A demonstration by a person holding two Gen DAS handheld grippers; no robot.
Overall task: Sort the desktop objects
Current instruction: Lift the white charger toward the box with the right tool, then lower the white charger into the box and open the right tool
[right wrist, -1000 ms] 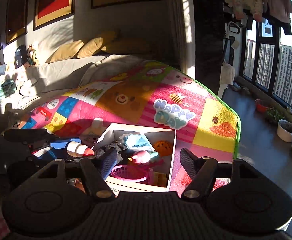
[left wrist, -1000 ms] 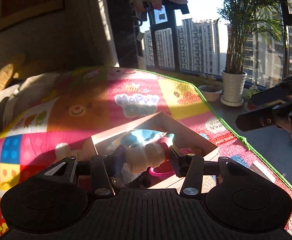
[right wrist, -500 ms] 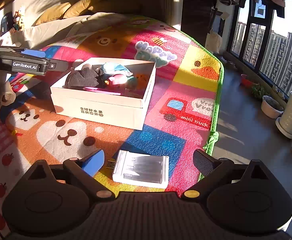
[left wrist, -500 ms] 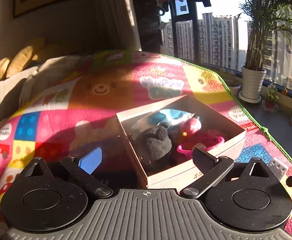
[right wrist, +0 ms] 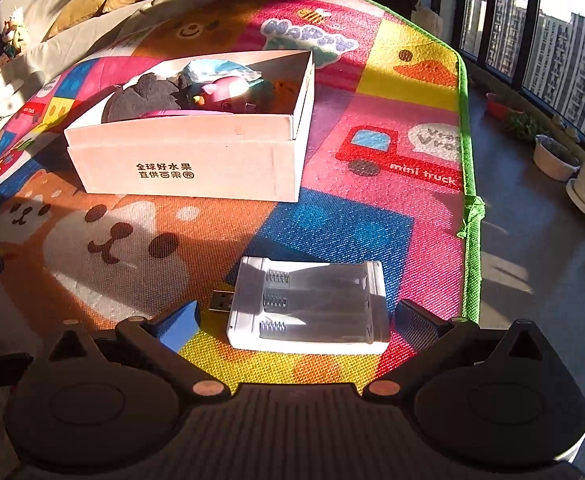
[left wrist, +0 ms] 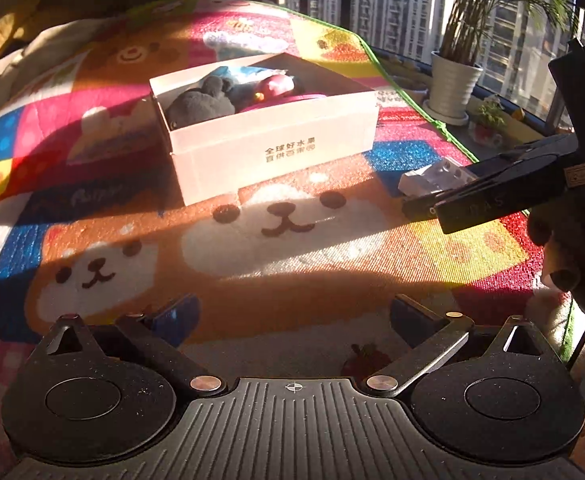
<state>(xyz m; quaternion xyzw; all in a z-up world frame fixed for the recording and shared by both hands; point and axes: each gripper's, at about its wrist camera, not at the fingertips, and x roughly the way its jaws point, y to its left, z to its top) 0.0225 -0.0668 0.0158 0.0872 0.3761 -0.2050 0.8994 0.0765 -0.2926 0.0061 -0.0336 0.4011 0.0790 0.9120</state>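
A white cardboard box (left wrist: 276,152) stands on the colourful play mat; it also shows in the right wrist view (right wrist: 188,164). It holds a dark plush toy (right wrist: 144,98), a pink toy (right wrist: 228,88) and a light blue item (right wrist: 216,70). A white battery charger with a USB plug (right wrist: 308,308) lies on the mat between the fingers of my open right gripper (right wrist: 292,324); it also shows in the left wrist view (left wrist: 436,178). My left gripper (left wrist: 292,316) is open and empty, low over the mat, well in front of the box.
The mat's green edge (right wrist: 468,160) runs along the right, with bare floor beyond. Potted plants (left wrist: 456,80) stand by the window. Cushions (right wrist: 92,4) lie at the back left. The right gripper's body (left wrist: 532,184) shows at right in the left wrist view.
My left gripper let go of the white bottle over the box, opened and drew back low over the mat. My right gripper came down around the battery charger.
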